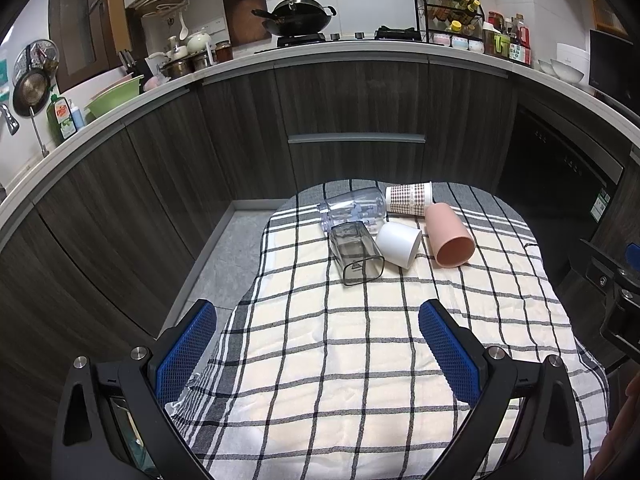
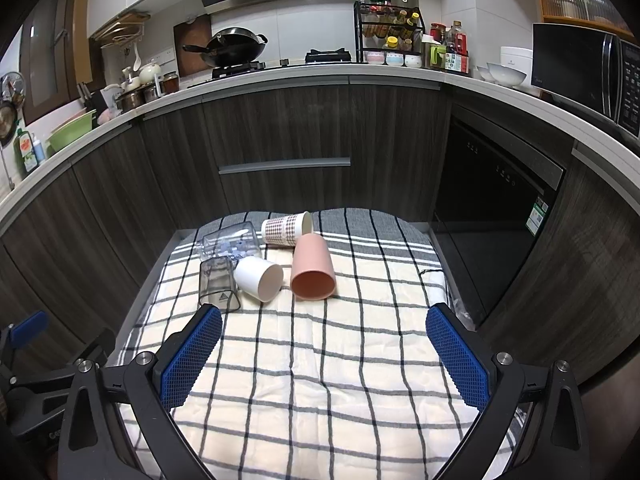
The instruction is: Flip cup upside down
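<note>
**Both grippers spread above cloth; five cups lying on their sides at far end**

Left gripper (image 1: 318, 322): blue-padded fingers (image 1: 186, 354) spread wide, nothing between them, held over the near part of the checked cloth (image 1: 360, 380). Right gripper (image 2: 324, 328): fingers (image 2: 458, 356) likewise spread wide and holding nothing, over the same cloth.

Cups cluster at the far end of the cloth, all tipped on their sides, well apart from both grippers.
- Smoky grey square cup (image 1: 356, 252): nearest, left of the cluster, mouth toward the near side.
- White cup (image 1: 398, 243): just right of the grey one, touching it, mouth facing near-right.
- Pink cup (image 1: 448, 236): right of the white cup, mouth toward the near side.
- Clear cup (image 1: 354, 208): behind the grey one, lying across.
- Brown-checked paper cup (image 1: 408, 199): farthest, mouth facing right, touching the far end of the pink cup.

Beyond the cloth: dark wood-grain cabinets (image 1: 352, 112) under a white counter.
</note>
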A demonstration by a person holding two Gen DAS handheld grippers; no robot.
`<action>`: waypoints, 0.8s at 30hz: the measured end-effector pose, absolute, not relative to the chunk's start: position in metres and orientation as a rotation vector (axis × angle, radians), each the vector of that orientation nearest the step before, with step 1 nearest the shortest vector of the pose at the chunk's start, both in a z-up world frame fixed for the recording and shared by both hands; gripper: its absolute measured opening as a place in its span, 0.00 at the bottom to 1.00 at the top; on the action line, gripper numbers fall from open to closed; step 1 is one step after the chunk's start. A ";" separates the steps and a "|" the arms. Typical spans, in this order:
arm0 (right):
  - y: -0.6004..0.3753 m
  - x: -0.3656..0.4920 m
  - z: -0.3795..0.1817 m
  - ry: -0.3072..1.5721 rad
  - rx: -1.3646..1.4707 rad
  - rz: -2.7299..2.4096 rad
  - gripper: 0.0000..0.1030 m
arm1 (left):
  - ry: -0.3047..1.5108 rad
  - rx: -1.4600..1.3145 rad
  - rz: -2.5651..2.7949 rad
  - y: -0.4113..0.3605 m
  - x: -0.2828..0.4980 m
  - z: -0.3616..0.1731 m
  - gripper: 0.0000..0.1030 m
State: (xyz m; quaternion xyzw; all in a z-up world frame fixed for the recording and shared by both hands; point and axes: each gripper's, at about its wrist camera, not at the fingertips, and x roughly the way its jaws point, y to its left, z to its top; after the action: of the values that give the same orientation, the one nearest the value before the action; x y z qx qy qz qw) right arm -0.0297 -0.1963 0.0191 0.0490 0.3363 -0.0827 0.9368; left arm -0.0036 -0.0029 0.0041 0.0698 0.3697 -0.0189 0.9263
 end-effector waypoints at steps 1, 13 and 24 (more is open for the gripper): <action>-0.196 -0.030 0.019 0.687 0.100 -0.169 0.99 | 0.759 0.143 -0.039 -0.003 -0.004 0.004 1.00; -0.197 -0.031 0.019 0.686 0.101 -0.169 0.99 | 0.757 0.140 -0.040 -0.001 -0.004 0.006 1.00; -0.197 -0.032 0.020 0.683 0.099 -0.168 0.99 | 0.749 0.135 -0.036 0.001 -0.003 0.015 1.00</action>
State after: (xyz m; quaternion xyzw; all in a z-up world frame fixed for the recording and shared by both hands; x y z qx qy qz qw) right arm -0.0315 -0.1971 0.0200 0.0487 0.3345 -0.0823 0.9375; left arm -0.0028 0.0011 0.0155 0.0660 0.3656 -0.0174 0.9282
